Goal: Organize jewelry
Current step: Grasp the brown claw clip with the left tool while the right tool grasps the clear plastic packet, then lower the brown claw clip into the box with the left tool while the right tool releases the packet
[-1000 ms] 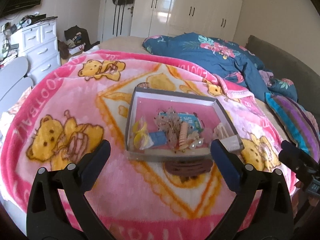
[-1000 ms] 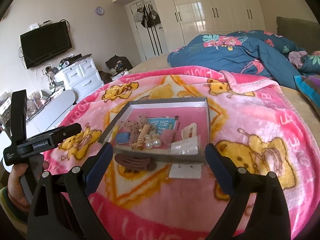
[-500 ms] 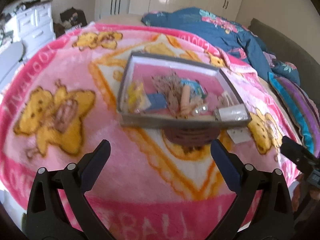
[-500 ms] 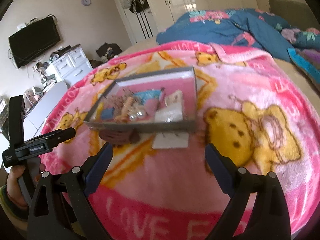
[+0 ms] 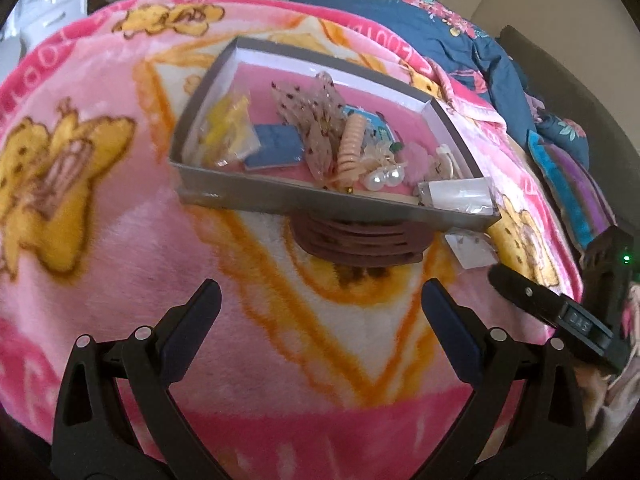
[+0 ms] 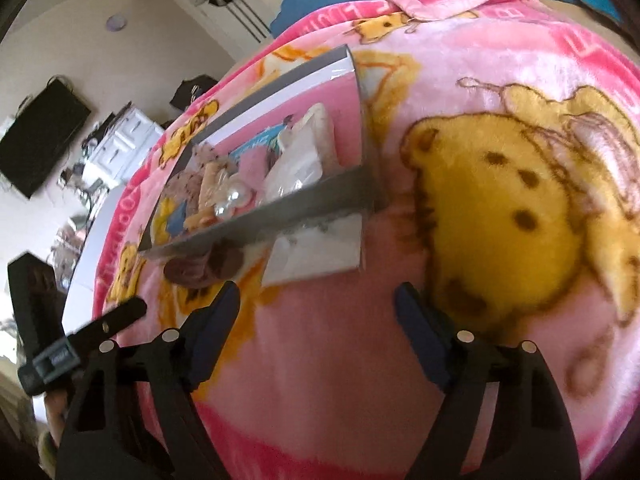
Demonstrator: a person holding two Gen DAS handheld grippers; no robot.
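Pink bear-print blanket (image 5: 132, 240) covers the bed under both of your grippers, with a blue floral duvet (image 5: 448, 36) bunched behind it. Your right wrist view is smeared by motion, so the contents of the grey tray (image 6: 256, 228) blur together there; only the pearls (image 6: 236, 200) and a clear packet (image 6: 296, 168) stand out. Your left wrist view is sharper: it shows a yellow bag (image 5: 228, 132), a blue card (image 5: 276, 146), a spotted mesh bow (image 5: 316, 116), a ribbed peach clip (image 5: 352, 146) lying with its long axis running front to back, and the pearls (image 5: 386, 177) by the near wall. The brown hair claw (image 5: 360, 244) lies on the blanket against the tray's near wall, long axis parallel to that wall, its far edge hidden under the tray's rim. A white earring card (image 5: 472, 250) sits just beside it; the right view shows more of that card (image 6: 320, 248). Your left gripper (image 5: 320, 316) hovers before the claw, jaws wide and holding nothing. Your right gripper (image 6: 318, 312) does likewise near the card, jaws wide.
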